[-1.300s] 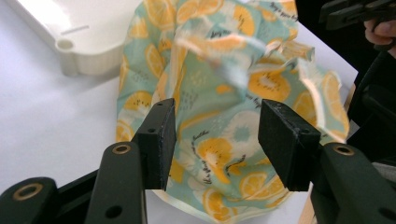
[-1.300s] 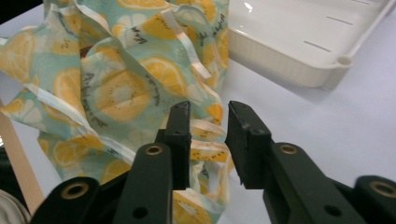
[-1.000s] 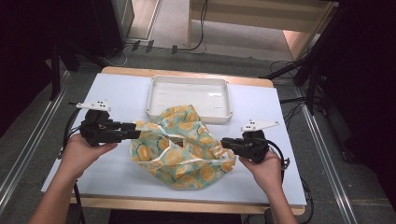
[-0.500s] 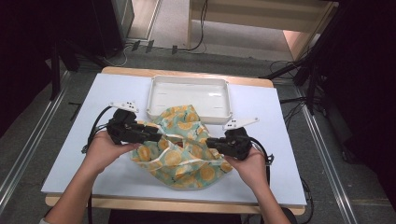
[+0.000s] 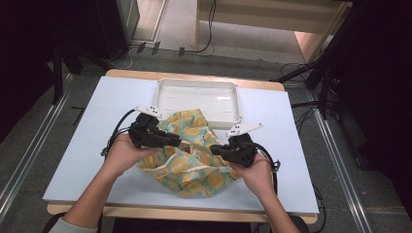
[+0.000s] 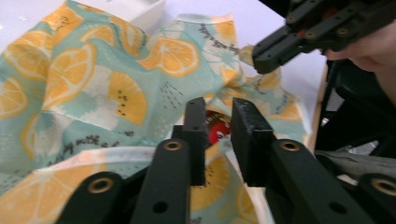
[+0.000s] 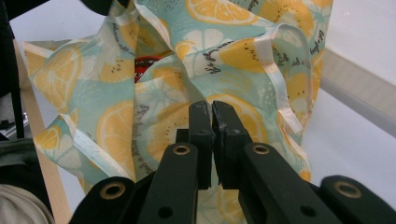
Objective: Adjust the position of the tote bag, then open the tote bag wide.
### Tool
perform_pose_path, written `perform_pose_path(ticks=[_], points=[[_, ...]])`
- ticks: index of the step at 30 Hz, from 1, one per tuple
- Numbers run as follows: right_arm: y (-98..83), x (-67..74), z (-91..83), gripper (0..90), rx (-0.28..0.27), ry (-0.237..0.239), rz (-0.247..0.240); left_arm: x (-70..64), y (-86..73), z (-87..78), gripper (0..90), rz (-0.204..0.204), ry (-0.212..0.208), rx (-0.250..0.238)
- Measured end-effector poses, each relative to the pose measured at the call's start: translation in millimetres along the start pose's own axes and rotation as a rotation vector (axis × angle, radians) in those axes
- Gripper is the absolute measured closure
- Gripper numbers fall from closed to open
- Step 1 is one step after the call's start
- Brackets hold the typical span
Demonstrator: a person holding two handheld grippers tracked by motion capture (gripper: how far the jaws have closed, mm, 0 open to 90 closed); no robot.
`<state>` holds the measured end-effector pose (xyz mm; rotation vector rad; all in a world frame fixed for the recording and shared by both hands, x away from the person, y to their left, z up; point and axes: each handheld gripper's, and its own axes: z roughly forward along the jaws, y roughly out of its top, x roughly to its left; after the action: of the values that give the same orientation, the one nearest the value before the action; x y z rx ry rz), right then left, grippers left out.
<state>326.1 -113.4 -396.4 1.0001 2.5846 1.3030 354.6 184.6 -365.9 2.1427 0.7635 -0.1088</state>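
Since a second ago both grippers are brought inward over the cloth bag (image 5: 194, 155) at table centre, the left gripper (image 6: 217, 123) narrowing but unclamped, the right gripper (image 7: 212, 116) pinched on fabric at 3 o'clock, suggesting opening.

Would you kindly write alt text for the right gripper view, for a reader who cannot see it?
The right gripper has its two black jaws pinched shut on the orange-slice print fabric bag, which lies crumpled on the white table. A red object peeks from the bag's opening.
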Motion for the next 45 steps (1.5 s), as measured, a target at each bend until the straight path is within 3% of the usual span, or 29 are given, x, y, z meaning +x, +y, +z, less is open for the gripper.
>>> perform_pose_path(ticks=[6,18,27,29,31,35,37,41,43,45], points=[[3.2,3.9,4.9,88.1,-0.001,0.011,-0.009,2.7,-4.9,8.3,85.3,-0.001,0.022,0.027],[14.2,11.5,16.3,88.2,-0.008,0.032,-0.031,-3.6,-27.9,7.8,85.6,0.001,0.022,0.071],[17.3,14.9,19.2,87.7,-0.007,0.030,-0.037,-9.2,-32.3,-3.2,82.1,0.012,0.012,0.022],[16.3,14.8,18.4,87.1,-0.005,0.026,-0.042,-11.1,-33.2,-6.9,73.7,0.022,0.011,0.007],[16.0,14.9,17.8,87.0,-0.003,0.025,-0.040,-12.8,-34.8,-10.5,71.0,0.041,0.005,0.004],[15.8,13.7,17.6,86.3,-0.006,0.023,-0.035,-10.7,-38.2,-10.7,53.9,0.080,0.042,-0.005],[15.7,13.6,17.9,86.0,-0.003,0.022,-0.038,-6.8,-38.3,-8.2,47.0,0.073,0.034,0.002],[15.4,13.1,18.8,85.8,-0.003,0.022,-0.038,-7.6,-36.4,1.7,41.5,0.082,-0.005,-0.009],[15.2,12.9,19.0,85.5,0.002,0.020,-0.033,-9.6,-35.8,8.0,44.5,0.108,0.022,0.007],[15.1,12.9,18.3,85.5,0.001,0.020,-0.032,-10.8,-36.4,13.0,59.0,0.128,0.043,0.020]])
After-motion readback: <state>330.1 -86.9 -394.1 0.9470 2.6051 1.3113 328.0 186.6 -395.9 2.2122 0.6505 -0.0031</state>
